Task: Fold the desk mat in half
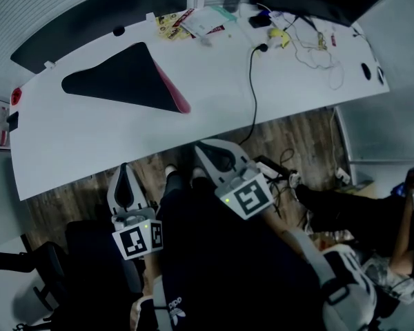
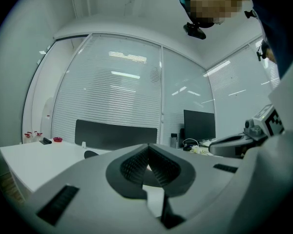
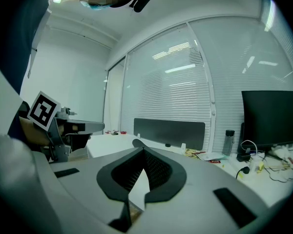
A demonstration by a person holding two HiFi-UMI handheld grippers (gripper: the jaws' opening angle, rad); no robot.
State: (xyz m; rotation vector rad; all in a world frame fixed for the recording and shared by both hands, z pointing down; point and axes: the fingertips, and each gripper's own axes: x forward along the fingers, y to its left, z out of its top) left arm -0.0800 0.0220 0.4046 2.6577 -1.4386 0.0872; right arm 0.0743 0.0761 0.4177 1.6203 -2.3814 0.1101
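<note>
The desk mat (image 1: 127,78) lies on the far left part of the white desk (image 1: 90,143), doubled over into a rough black triangle with a strip of its pink underside (image 1: 176,94) showing along the right edge. The left gripper (image 1: 124,171) and the right gripper (image 1: 205,149) are held level short of the desk's near edge, over the person's lap and well apart from the mat. Each has its jaws brought together at the tips with nothing between them.

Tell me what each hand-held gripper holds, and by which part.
Nothing. The left hand-held gripper and the right hand-held gripper are both shut and empty.
</note>
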